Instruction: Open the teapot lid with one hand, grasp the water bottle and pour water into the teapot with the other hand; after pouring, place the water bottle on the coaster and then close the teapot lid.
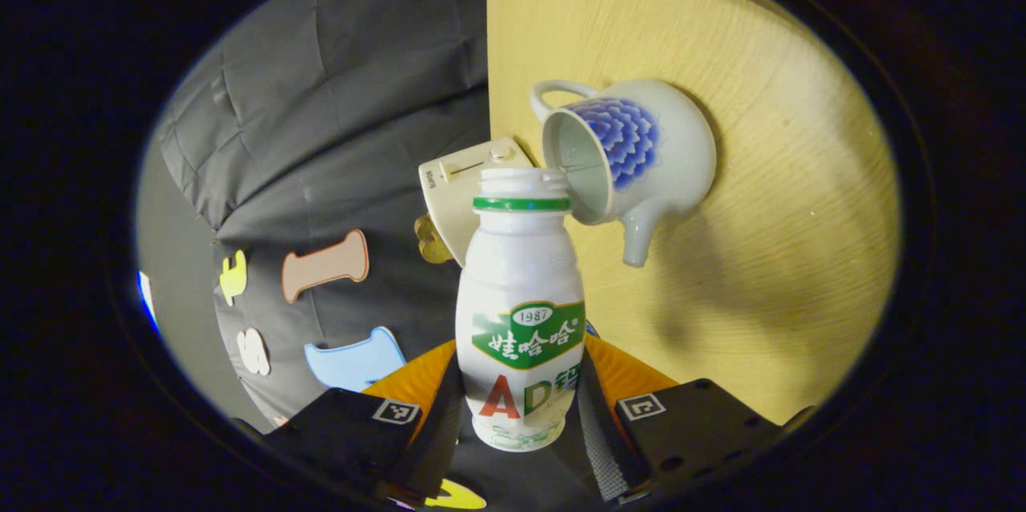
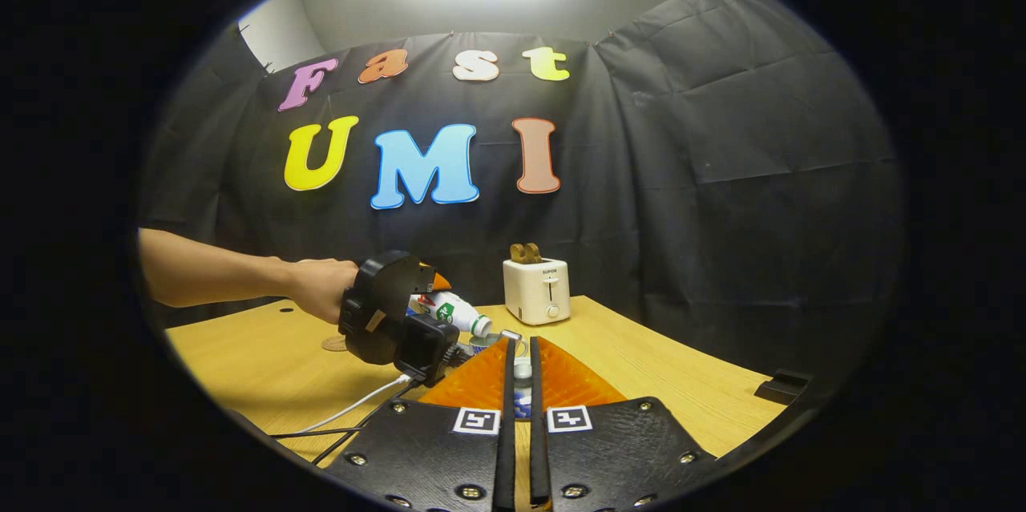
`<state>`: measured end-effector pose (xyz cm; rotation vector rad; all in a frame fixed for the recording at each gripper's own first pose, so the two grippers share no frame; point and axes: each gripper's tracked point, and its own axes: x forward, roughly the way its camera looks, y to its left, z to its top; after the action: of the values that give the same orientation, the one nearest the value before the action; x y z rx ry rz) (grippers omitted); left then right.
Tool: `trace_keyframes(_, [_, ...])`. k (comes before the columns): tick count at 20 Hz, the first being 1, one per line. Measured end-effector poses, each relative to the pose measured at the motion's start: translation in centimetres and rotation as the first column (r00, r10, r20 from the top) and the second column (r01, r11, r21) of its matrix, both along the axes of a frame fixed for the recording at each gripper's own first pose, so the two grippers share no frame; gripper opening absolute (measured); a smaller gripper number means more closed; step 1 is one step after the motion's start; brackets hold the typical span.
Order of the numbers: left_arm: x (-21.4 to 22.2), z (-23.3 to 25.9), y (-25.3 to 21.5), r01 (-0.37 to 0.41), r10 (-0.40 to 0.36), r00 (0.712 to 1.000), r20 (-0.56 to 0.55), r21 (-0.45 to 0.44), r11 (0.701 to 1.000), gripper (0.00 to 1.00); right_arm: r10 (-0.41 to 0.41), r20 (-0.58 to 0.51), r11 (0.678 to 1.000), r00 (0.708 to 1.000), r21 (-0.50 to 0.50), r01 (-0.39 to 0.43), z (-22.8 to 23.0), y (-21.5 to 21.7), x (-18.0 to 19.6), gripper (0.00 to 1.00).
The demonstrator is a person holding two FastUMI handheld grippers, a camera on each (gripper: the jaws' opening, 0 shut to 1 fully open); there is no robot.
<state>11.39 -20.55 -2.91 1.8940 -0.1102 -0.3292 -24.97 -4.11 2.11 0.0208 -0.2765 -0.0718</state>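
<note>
Left gripper (image 1: 521,408): jaws clenched on the water bottle (image 1: 521,312), uncapped, its mouth just beside the open rim of the teapot (image 1: 641,151) on the table (image 1: 785,272). Right gripper (image 2: 521,384): jaws nearly closed on a small pale piece, probably the teapot lid (image 2: 522,370). Toaster (image 2: 536,290): behind the teapot. Coaster (image 2: 333,344): beside the person's hand (image 2: 317,288).

Left gripper view is rolled sideways, close above the open teapot (image 1: 633,151) near the tabletop's (image 1: 761,272) back edge — right gripper view sits low, level, facing the back wall; both catch the toaster (image 2: 536,289).
</note>
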Motion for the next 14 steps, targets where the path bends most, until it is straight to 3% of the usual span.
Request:
trace_keyframes(5, [-0.4, -0.2, -0.2, 0.005, -0.005, 1.000, 0.013, 0.023, 1.000, 0.80, -0.001, -0.003, 1.000, 1.000, -0.002, 0.001, -0.1, -0.2, 0.2, 0.07])
trace_keyframes(6, [-0.3, -0.1, -0.2, 0.005, -0.006, 1.000, 0.016, 0.031, 1.000, 0.70, -0.001, -0.003, 1.000, 1.000, -0.001, 0.001, -0.1, -0.2, 0.2, 0.07])
trace_keyframes(9, [-0.4, -0.2, -0.3, 0.006, -0.007, 1.000, 0.018, 0.047, 0.999, 0.70, 0.008, -0.002, 1.000, 1.000, 0.008, -0.008, -0.2, -0.3, 0.2, 0.07])
trace_keyframes(10, [-0.6, -0.1, -0.5, 0.007, -0.008, 1.000, 0.018, 0.052, 0.999, 0.80, 0.010, -0.003, 1.000, 1.000, 0.009, -0.010, -0.3, -0.4, 0.4, 0.07])
trace_keyframes(14, [-1.2, -0.2, -0.9, 0.017, -0.019, 1.000, 0.023, 0.053, 0.998, 0.80, 0.014, -0.003, 1.000, 1.000, 0.019, -0.014, -0.3, -0.9, 0.4, 0.07])
